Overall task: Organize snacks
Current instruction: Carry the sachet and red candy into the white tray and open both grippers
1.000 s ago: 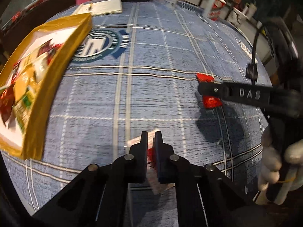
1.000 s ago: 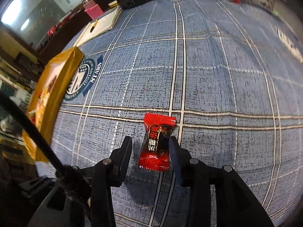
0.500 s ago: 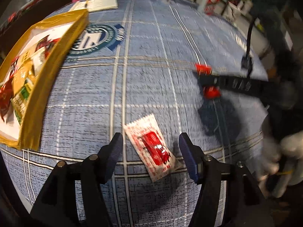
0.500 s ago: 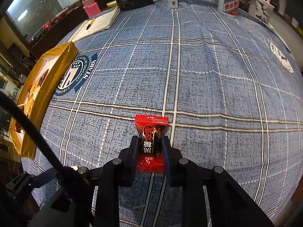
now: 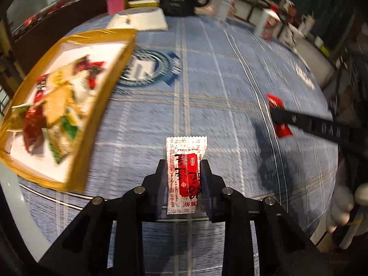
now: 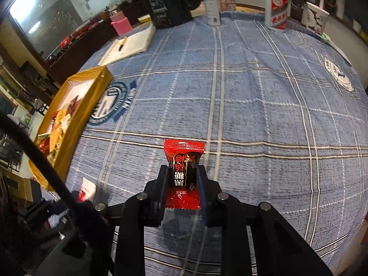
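My left gripper (image 5: pixel 183 168) is shut on a white snack packet with a red label (image 5: pixel 185 174), held above the blue plaid tablecloth. My right gripper (image 6: pixel 181 174) is shut on a red candy wrapper (image 6: pixel 183 161), lifted off the cloth; it also shows in the left wrist view (image 5: pixel 278 118). A gold-rimmed tray (image 5: pixel 96 124) with several snack packets lies to the left; it also shows in the right wrist view (image 6: pixel 76 124).
At the table's far edge stand a notebook with a pen (image 6: pixel 128 46), a black box (image 6: pixel 168 2), a white spray bottle (image 6: pixel 211 0), a red-and-white bottle (image 6: pixel 276 9) and a pink cup (image 6: pixel 119 23). A round logo (image 6: pixel 110 105) is printed beside the tray.
My left gripper opened around the white packet, then shut on it and lifted it. My right gripper shut on the red candy and raised it off the cloth.
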`<state>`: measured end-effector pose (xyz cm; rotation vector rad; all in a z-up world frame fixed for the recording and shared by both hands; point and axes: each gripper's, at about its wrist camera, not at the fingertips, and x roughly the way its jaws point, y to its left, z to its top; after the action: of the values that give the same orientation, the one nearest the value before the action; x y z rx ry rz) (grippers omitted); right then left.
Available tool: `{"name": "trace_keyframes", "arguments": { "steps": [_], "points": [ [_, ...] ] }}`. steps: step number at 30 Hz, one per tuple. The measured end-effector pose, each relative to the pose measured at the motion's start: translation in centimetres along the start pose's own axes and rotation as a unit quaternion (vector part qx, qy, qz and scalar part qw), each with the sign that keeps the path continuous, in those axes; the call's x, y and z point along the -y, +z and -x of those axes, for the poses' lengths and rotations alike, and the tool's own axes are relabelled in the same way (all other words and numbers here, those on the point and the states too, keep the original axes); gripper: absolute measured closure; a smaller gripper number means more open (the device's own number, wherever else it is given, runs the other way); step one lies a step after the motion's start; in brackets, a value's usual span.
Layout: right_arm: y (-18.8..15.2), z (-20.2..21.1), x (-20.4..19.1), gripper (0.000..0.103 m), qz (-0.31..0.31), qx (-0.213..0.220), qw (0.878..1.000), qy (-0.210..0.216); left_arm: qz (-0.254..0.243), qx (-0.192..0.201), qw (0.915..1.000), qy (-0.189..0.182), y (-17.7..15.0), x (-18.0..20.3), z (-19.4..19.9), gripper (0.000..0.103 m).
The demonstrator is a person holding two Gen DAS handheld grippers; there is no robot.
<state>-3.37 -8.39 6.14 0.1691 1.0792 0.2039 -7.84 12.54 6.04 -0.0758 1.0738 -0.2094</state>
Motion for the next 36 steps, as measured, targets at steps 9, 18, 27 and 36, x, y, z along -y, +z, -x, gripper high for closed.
{"name": "trace_keyframes", "arguments": {
  "steps": [9, 18, 27, 36],
  "points": [
    [1.9, -0.7, -6.7, 0.080, 0.047, 0.001, 0.998, 0.037, 0.079, 0.041, 0.9958, 0.022, 2.3, -9.1, 3.7, 0.073],
    [4.8, -3.8, -15.8, 0.080, 0.098, -0.006, 0.993, 0.069, 0.116, 0.032, 0.9923, 0.030, 4.6, -17.5, 3.3, 0.073],
    [8.0, -9.4, -22.4, 0.080, 0.121, -0.022, 0.990, 0.063, 0.130, 0.018, 0.9912, 0.018, 9.1, -22.7, -0.3, 0.073],
    [10.4, -13.2, -24.1, 0.080, 0.113, -0.035, 0.992, 0.039, 0.135, 0.003, 0.9906, 0.018, 12.2, -25.0, -3.1, 0.069]
  ]
}}
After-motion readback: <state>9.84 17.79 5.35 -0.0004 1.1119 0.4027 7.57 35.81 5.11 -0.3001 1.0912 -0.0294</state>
